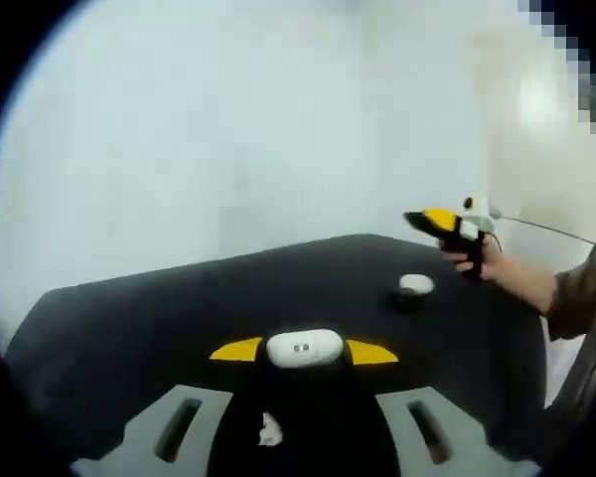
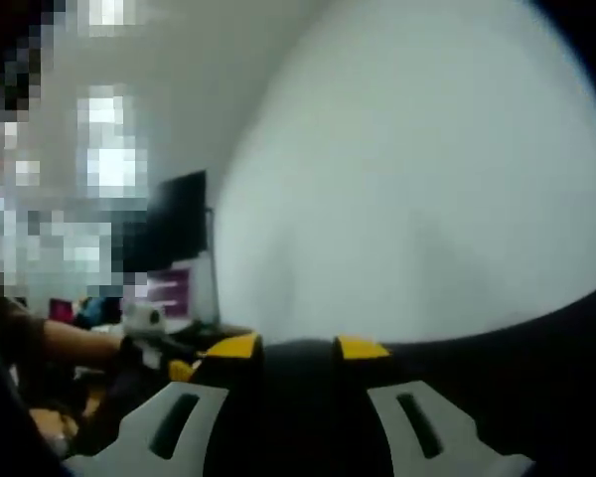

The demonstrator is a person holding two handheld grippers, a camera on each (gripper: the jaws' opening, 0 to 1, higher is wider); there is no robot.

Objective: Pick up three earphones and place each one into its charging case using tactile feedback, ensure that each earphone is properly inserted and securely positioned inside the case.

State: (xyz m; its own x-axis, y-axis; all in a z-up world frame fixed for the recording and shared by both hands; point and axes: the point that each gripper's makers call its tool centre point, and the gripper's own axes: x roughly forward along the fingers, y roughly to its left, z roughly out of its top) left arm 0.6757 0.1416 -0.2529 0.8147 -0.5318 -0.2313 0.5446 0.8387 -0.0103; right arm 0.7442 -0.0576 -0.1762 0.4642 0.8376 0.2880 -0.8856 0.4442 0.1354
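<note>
The left gripper [image 1: 303, 352] has two pale grey, flat plastic jaws, each cut with a dark oblong slot and capped by a yellow wedge-shaped tip. The right gripper [image 2: 294, 348] carries the same grey slotted jaws and yellow tips; seen from the left gripper view, it is a black handle with a yellow nose, a white block and a thin trailing cable. The person's sleeve [image 1: 584, 288] is drab grey-green cloth.

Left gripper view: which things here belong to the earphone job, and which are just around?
Job:
- white charging case between the left tool's yellow tips
- second white case further back on the black table
- small white piece, possibly an earphone, too blurred to tell
- right tool

Around:
- white wall
</note>
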